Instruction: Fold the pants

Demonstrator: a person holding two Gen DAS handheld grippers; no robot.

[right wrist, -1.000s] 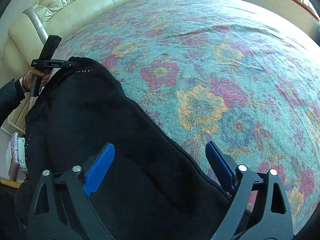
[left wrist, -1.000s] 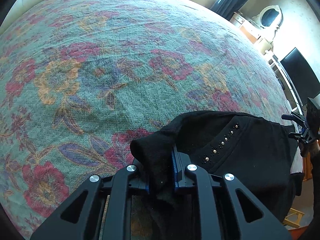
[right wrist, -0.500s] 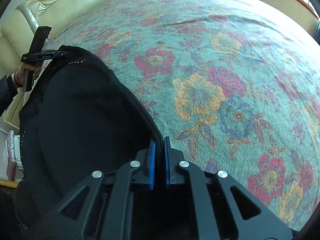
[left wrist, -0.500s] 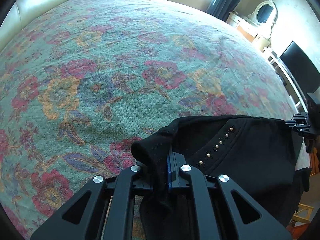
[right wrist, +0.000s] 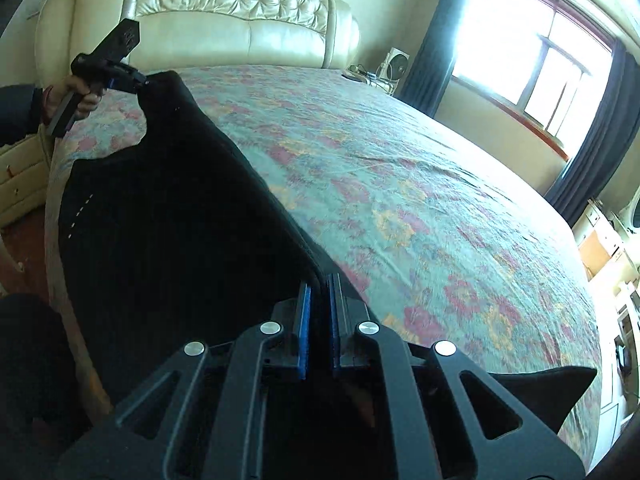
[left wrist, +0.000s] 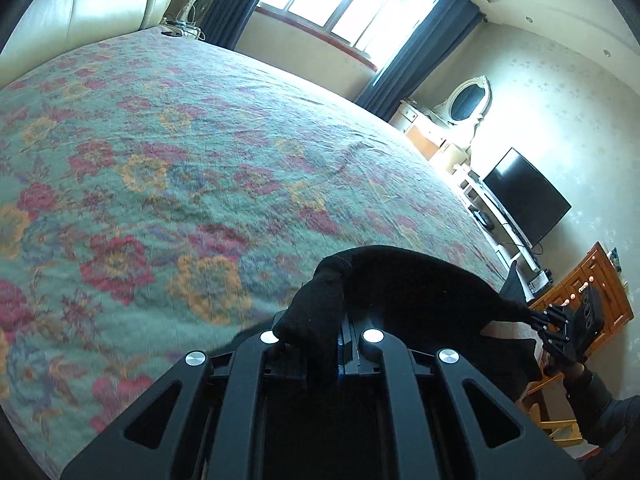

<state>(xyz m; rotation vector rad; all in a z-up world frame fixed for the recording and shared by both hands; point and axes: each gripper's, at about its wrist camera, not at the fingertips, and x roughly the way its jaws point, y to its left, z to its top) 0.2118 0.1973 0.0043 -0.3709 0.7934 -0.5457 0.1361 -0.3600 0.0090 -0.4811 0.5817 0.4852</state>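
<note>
The black pants [right wrist: 168,216] hang stretched between both grippers, lifted above the near edge of the floral bedspread [right wrist: 400,184]. My left gripper [left wrist: 340,344] is shut on one bunched waistband corner of the pants [left wrist: 400,284]. My right gripper [right wrist: 318,312] is shut on the other end of the top edge. A row of small studs [right wrist: 80,212] shows on the hanging cloth. In the left wrist view the right gripper [left wrist: 560,320] is at the far right; in the right wrist view the left gripper [right wrist: 120,76] is at the upper left.
The bedspread [left wrist: 180,140] covers a large bed with a cream tufted headboard [right wrist: 240,28]. A window with dark curtains [left wrist: 352,4], a vanity mirror [left wrist: 468,100], a television [left wrist: 524,200] and a wooden dresser [left wrist: 588,284] stand along the far walls.
My right gripper closed on the pants edge. Both grippers then lifted and tilted up, raising the pants off the bed; the room and window came into view.
</note>
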